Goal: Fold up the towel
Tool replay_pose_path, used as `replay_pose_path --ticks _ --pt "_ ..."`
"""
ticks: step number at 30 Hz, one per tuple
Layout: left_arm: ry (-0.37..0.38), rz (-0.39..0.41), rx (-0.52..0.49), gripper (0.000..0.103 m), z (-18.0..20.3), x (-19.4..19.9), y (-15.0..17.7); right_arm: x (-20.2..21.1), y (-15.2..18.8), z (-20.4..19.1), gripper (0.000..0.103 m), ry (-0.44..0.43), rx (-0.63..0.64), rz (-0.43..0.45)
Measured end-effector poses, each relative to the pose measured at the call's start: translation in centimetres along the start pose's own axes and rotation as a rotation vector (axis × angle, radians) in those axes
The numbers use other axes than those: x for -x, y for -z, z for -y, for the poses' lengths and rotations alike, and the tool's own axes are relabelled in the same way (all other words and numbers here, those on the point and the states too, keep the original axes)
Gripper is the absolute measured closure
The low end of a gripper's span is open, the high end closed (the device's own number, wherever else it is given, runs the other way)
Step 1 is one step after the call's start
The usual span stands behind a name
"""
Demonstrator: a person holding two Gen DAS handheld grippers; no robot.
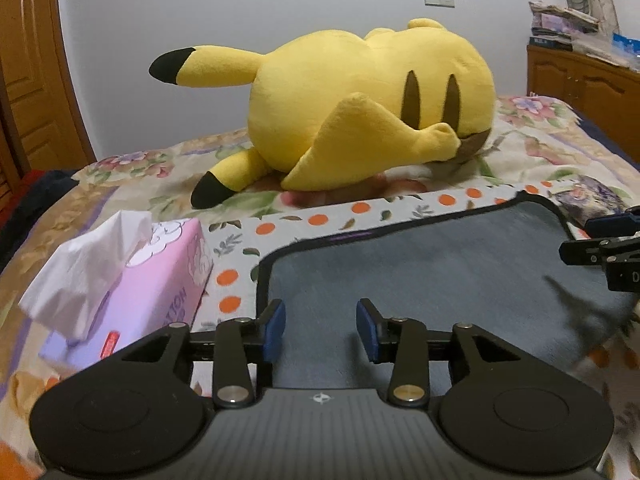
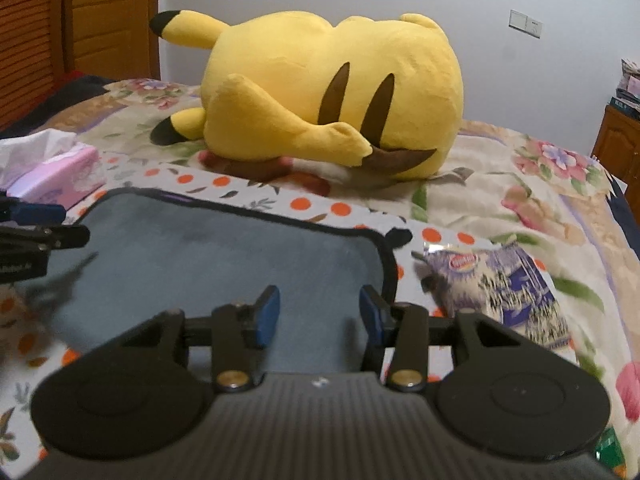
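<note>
Towel (image 1: 420, 264), grey with black edging, lies flat; left claw (image 1: 321, 330) and right claw (image 2: 319, 318) gape, empty.

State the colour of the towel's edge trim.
Black trim on the grey towel; clearest in the right wrist view.

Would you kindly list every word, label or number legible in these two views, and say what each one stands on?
"TTON" reads on the side of the pink tissue box; its start is hidden.
Red label low on the same box: too small to read.
Round logo on the purple snack packet: blurred, unreadable.
White print on the other gripper's body, seen at each view's edge: cut off, unreadable.
</note>
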State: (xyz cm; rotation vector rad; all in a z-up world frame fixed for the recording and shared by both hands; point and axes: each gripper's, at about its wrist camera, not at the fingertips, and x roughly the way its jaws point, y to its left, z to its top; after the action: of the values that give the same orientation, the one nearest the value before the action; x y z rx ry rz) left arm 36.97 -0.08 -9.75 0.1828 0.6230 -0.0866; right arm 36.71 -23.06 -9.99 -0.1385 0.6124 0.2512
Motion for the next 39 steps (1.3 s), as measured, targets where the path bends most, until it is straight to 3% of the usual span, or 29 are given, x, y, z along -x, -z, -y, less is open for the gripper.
replay_pose_path --ticks 20,24,39 --pt "0.037 0.013 -0.012 0.042 1.5 9.9 1.5 10.0 2.6 -0.3 0.054 0.000 -0.053 0.026" --pt "0.034 0.027 -0.004 0.030 1.6 11.8 1.6 11.9 3.1 -0.6 0.052 -0.004 -0.060 0.035" --pt "0.025 0.080 0.005 0.009 2.5 18.2 2.3 17.3 5.0 -0.7 0.039 0.002 -0.115 0.065"
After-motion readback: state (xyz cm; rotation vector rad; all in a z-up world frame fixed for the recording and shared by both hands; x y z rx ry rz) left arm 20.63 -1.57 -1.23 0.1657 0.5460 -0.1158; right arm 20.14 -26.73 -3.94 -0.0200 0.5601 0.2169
